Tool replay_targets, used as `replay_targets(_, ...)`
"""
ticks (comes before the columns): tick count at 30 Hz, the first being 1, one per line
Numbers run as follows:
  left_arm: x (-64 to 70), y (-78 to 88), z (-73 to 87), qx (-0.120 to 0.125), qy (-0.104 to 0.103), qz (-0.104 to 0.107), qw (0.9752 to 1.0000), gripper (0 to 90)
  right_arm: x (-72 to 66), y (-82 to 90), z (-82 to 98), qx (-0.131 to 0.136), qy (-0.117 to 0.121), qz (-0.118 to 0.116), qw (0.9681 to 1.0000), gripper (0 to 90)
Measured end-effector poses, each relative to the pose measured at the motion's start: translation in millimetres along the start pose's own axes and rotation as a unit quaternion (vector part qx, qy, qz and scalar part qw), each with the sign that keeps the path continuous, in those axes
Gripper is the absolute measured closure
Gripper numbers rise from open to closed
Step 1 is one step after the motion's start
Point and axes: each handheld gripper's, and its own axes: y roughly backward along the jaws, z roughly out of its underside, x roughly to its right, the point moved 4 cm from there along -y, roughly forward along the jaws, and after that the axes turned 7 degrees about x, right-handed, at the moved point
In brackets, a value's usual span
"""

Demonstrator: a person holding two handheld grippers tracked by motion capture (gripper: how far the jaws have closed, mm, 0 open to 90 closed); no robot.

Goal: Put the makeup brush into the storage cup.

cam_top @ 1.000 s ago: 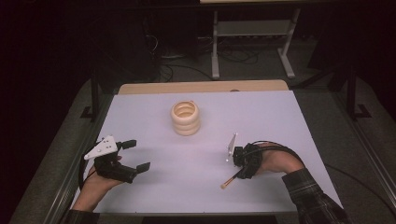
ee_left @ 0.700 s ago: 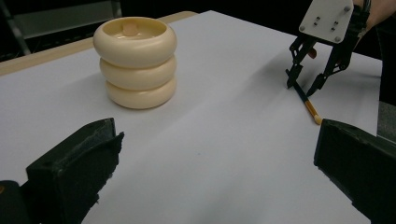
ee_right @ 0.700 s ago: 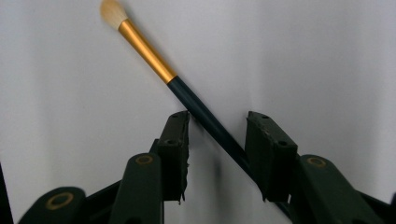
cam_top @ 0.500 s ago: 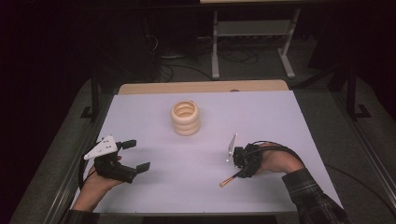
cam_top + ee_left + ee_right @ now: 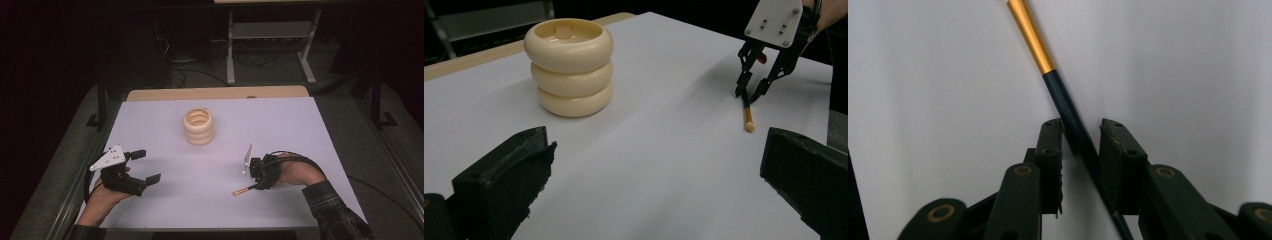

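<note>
We have our right gripper (image 5: 254, 186) tipped down over a thin stick (image 5: 1064, 105) with a dark shaft and a golden-orange end, perhaps a small brush or pencil, lying flat on the white table (image 5: 300, 130) near its right front. We straddle the dark shaft so both pads can meet it squarely; the jaws have just been closing on it. In the right gripper view one pad touches the shaft while a slim gap shows at the other, so we judge the grasp nearly made but not yet firm.

Our left gripper (image 5: 143, 167) rests low at the left front, jaws wide and empty, out of the way and facing the cream stack of three rings (image 5: 569, 65) at mid-table, well apart from the stick.

Against the earlier frames, both hands sit where they were, and the stick and the ring stack lie unmoved; only the right jaws are narrower.
</note>
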Motion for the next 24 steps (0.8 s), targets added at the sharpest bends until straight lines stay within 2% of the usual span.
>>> replay_targets(15,0.4,-0.3,-0.3,0.002,0.003,0.000,1.0000,0.0,-0.2,0.2,0.1,-0.011,-0.001,0.002,0.9999,78.7)
replay_targets(24,0.5,-0.4,-0.3,0.001,0.003,0.001,1.0000,0.0,-0.5,0.2,-0.1,-0.016,-0.001,0.001,0.9999,79.2)
